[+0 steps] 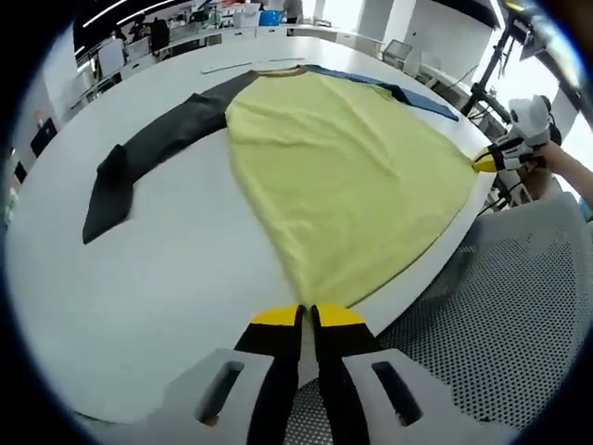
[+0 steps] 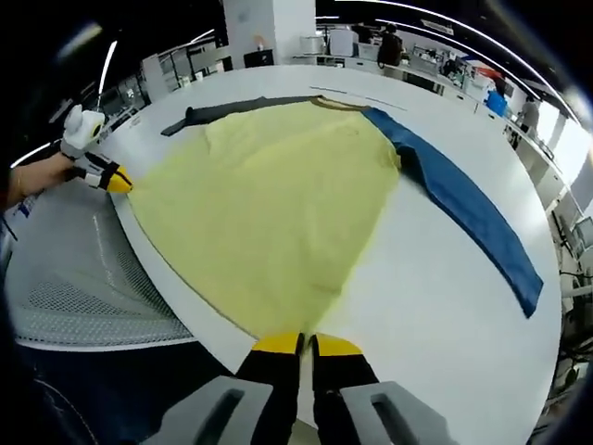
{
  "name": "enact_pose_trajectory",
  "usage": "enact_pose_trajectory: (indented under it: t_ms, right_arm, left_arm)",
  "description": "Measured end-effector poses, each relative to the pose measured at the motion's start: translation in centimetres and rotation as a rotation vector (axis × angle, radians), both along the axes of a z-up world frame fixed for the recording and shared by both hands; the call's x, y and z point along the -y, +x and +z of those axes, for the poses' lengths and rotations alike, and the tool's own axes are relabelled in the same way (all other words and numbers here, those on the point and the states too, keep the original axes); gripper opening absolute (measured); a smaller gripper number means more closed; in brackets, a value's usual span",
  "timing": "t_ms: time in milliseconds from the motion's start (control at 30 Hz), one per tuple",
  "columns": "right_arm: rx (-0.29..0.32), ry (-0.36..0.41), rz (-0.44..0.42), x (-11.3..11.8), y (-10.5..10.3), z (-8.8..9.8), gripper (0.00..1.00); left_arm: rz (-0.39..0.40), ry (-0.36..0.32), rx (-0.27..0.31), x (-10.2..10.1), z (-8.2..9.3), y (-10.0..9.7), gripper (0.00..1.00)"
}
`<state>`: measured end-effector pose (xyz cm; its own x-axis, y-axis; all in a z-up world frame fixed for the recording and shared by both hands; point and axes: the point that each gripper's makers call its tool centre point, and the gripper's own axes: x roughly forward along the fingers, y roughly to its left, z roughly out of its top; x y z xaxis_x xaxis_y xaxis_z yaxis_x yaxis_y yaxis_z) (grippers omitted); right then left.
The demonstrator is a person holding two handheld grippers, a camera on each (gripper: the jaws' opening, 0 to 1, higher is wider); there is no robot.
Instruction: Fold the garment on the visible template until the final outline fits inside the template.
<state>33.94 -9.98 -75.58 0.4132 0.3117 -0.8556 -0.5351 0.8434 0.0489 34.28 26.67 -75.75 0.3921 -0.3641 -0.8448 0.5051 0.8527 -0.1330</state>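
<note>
Left gripper (image 1: 309,316): jaws are being held nearly shut, yellow tips close together, pinching the hem corner of the shirt (image 1: 343,176) at the near table (image 1: 139,306) edge. Directly ahead of the tips, the yellow body is lying spread flat, widest at the hem and narrowing toward the collar at the far side. Ahead and to the left, the black sleeve (image 1: 148,153) is stretching out flat across the white top, its cuff end bent back toward the gripper. Far ahead to the right, the blue sleeve (image 1: 408,93) is being seen partly behind the body. At far right, the right gripper (image 1: 486,163) is being held on the other hem corner.

Right gripper (image 2: 307,345): jaws are likewise being held nearly shut on the hem corner of the shirt (image 2: 269,195) at the table (image 2: 435,306) edge. Ahead, the yellow body is fanning out flat. Ahead and to the right, the blue sleeve (image 2: 473,209) is lying straight and flat, running back toward the gripper's right. Far ahead to the left, the black sleeve (image 2: 232,109) is being seen beyond the body. At far left, the left gripper (image 2: 119,183) is pinching the opposite hem corner. A mesh chair (image 2: 83,287) is standing below the table edge, to the left.
</note>
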Motion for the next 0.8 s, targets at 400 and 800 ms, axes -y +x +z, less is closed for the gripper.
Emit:
enact_pose_trajectory:
  t_ms: [400, 800]
  right_arm:
    - [0.023, 0.141, -0.154, 0.7, 1.1, 2.3, 0.38]
    - [0.112, 0.206, -0.261, 3.7, 4.3, 3.5, 0.88]
  left_arm:
    - [0.023, -0.01, 0.159, -1.1, 2.3, 2.2, 0.57]
    - [0.003, -0.15, 0.301, 0.1, 5.5, 4.4, 0.98]
